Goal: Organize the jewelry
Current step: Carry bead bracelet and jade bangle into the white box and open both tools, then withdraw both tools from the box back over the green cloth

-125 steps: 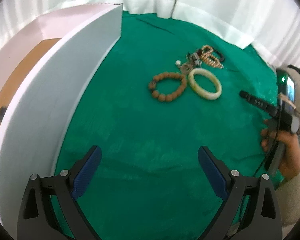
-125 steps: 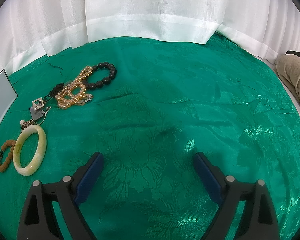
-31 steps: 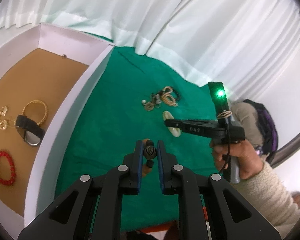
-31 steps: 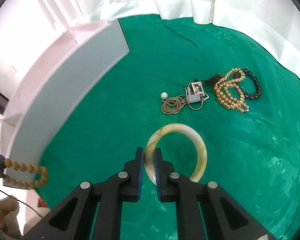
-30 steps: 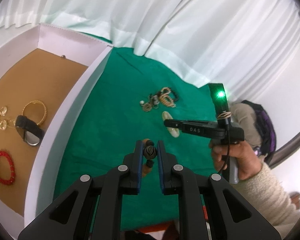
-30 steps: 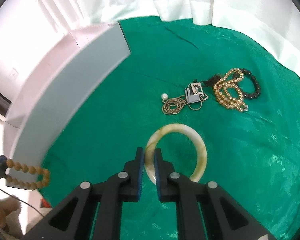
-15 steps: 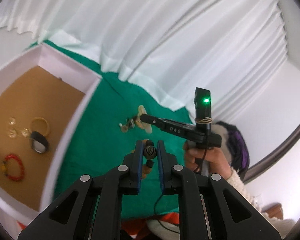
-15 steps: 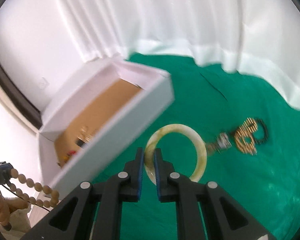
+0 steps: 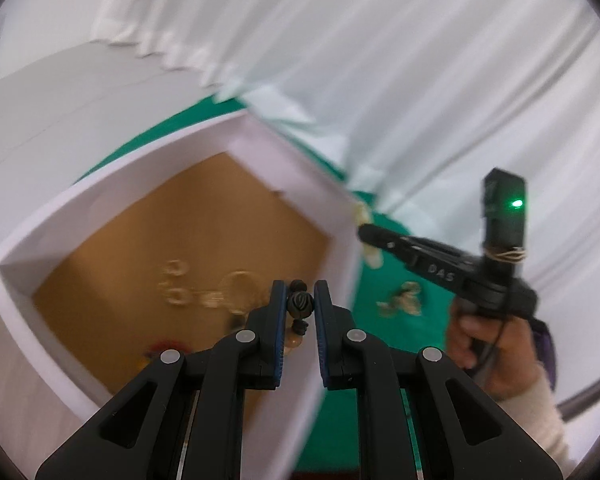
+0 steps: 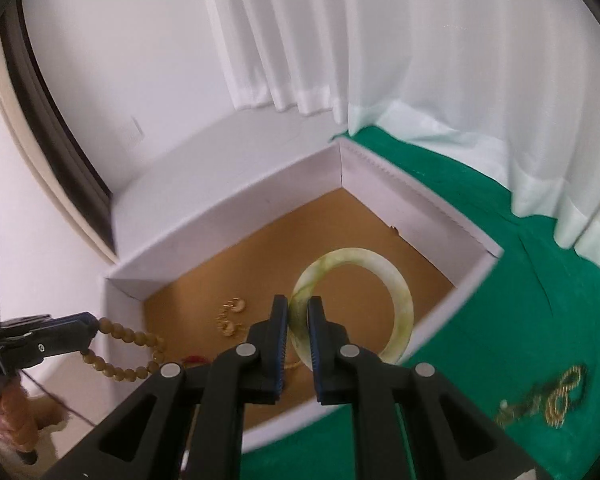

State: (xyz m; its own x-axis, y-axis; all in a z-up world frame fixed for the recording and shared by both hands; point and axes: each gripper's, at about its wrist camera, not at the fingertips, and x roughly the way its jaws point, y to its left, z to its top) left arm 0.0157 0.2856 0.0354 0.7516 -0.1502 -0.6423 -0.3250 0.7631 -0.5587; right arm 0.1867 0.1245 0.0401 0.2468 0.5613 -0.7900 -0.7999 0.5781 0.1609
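Observation:
My left gripper [image 9: 299, 300] is shut on the dark carved bead of a brown bead bracelet [image 9: 299, 305], held above the white box's [image 9: 300, 168] near right wall. In the right wrist view that bracelet [image 10: 128, 336] hangs from the left gripper [image 10: 93, 326] at the box's left corner. My right gripper [image 10: 298, 316] is shut on a pale green jade bangle [image 10: 404, 304], which hangs over the brown floor of the box [image 10: 412, 208]. The left wrist view shows the right gripper [image 9: 364, 233] with the bangle [image 9: 374, 258] just beyond the box's right wall.
Inside the box lie gold earrings [image 10: 232, 316], a gold ring bracelet [image 9: 240, 284] and a red bracelet [image 10: 194, 359]. A small pile of chains and beads [image 10: 560, 396] stays on the green cloth [image 10: 500, 280] to the right. White curtains hang behind. A hand [image 9: 496, 344] grips the right tool.
Both grippers have swung left and upward from over the green cloth to over the white box, each still carrying its piece. The view is blurred by the motion.

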